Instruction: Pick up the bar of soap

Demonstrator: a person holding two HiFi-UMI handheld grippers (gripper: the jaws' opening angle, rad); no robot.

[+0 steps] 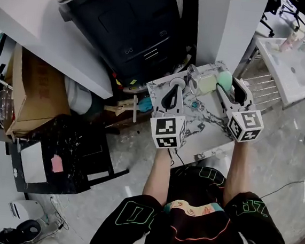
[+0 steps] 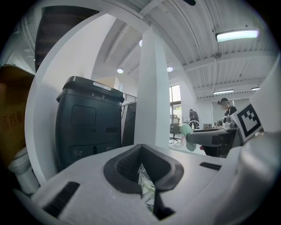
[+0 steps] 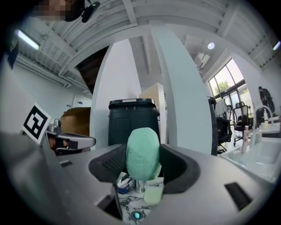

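The bar of soap (image 1: 225, 79) is a pale green oval, held up off the marble table (image 1: 206, 121) at the table's far right. My right gripper (image 1: 225, 85) is shut on it, and in the right gripper view the soap (image 3: 142, 153) stands upright between the black pads of my right gripper (image 3: 142, 165). My left gripper (image 1: 174, 88) hovers over the table's left part, shut with nothing in it. In the left gripper view its pads (image 2: 127, 169) meet, and the soap (image 2: 186, 131) shows far off to the right.
A pale yellow block (image 1: 205, 85), a metal fitting (image 1: 192, 73) and a small blue item (image 1: 195, 104) sit on the table under the grippers. A black bin (image 1: 130, 20) and a white pillar (image 1: 226, 24) stand behind; a white sink (image 1: 294, 68) is right, a cardboard box (image 1: 32, 91) left.
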